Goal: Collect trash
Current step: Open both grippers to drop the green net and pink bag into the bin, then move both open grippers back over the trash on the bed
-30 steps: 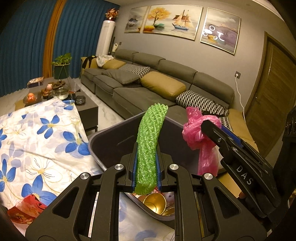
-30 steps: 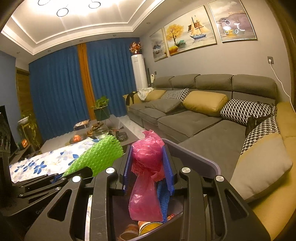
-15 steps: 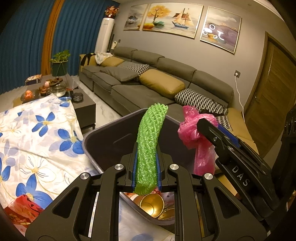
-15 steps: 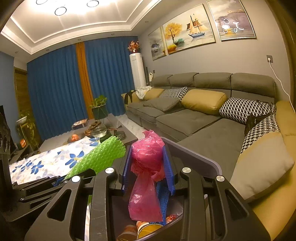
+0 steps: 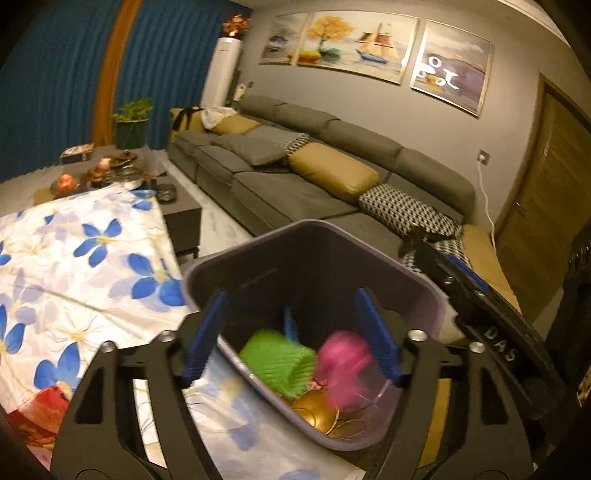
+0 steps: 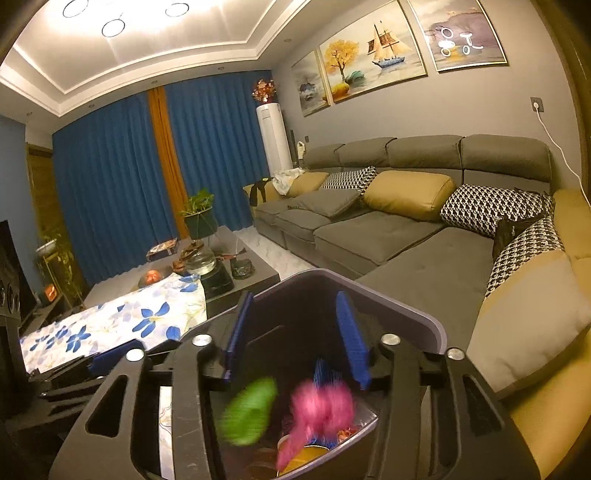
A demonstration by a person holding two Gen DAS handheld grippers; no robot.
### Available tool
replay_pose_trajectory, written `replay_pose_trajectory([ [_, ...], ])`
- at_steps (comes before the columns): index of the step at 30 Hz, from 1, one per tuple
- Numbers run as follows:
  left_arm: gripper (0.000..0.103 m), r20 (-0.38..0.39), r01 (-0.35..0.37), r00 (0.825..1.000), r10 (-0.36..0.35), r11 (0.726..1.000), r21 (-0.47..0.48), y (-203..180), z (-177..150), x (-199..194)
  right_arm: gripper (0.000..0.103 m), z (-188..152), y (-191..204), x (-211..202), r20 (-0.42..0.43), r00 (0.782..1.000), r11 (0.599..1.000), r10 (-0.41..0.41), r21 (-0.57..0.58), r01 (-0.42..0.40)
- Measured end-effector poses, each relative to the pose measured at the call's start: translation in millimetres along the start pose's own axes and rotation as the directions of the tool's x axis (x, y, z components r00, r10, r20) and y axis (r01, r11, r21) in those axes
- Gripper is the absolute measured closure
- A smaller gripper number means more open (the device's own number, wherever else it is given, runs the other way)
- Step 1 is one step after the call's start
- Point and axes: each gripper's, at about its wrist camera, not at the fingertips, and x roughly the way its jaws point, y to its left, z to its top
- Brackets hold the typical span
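Your left gripper point(image 5: 291, 332) and "DAS"-marked right gripper point(image 6: 295, 336) were both opening, empty, over the bin point(image 5: 424, 291).

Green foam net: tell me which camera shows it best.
Left wrist view: the green foam net shows clearly inside the bin, mesh texture visible. The right wrist view shows it only as a smeared green blur.

Warm light pouring from the ceiling lights point(image 6: 114, 26), glare spreading around them, fisheye edges bending and darkening, green foam net point(image 5: 277, 363) and pink bag point(image 5: 345, 360) blurring
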Motion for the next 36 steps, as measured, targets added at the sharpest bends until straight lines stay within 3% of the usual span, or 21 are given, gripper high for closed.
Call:
replay_pose_trajectory([
  [3, 0.022, 0.015, -0.026, 1.000, 0.026, 0.999, -0.018, 5.2, -0.4, -10.3, 0.051, 0.4, -0.3, -5.3, 0.006, 1.000, 1.000, 0.000, 0.004, -0.001],
  [7, 0.015, 0.068, -0.112, 0.991, 0.111, 0.994, 0.003, 10.1, -7.7, -38.5, 0.041, -0.3, 9.2, -21.4, 0.031, 0.999, 1.000, 0.008, -0.019, -0.008],
  [11, 0.013, 0.104, -0.202, 0.974, 0.202, 0.979, -0.008, 22.3, -20.4, -73.7, 0.028, -8.4, 25.6, -45.6, 0.058, 0.998, 0.998, 0.023, -0.063, -0.019],
  [17, 0.011, 0.123, -0.289, 0.948, 0.295, 0.955, -0.061, 48.8, -46.0, -134.5, 0.023, -27.3, 54.6, -69.4, 0.038, 0.997, 0.991, 0.071, -0.120, -0.066],
  [26, 0.010, 0.153, -0.472, 0.860, 0.487, 0.872, -0.129, 96.7, -95.6, -237.6, 0.021, -56.9, 105.8, -98.7, -0.038, 0.983, 0.969, 0.180, -0.167, -0.184],
  [32, 0.010, 0.157, -0.538, 0.807, 0.569, 0.818, -0.203, 126.8, -117.0, -293.6, 0.021, -80.1, 142.7, -107.2, -0.091, 0.975, 0.955, 0.203, -0.200, -0.218],
  [36, 0.010, 0.164, -0.556, 0.784, 0.598, 0.796, -0.241, 140.0, -125.7, -320.1, 0.021, -95.3, 165.1, -102.6, -0.139, 0.969, 0.944, 0.206, -0.231, -0.234],
])
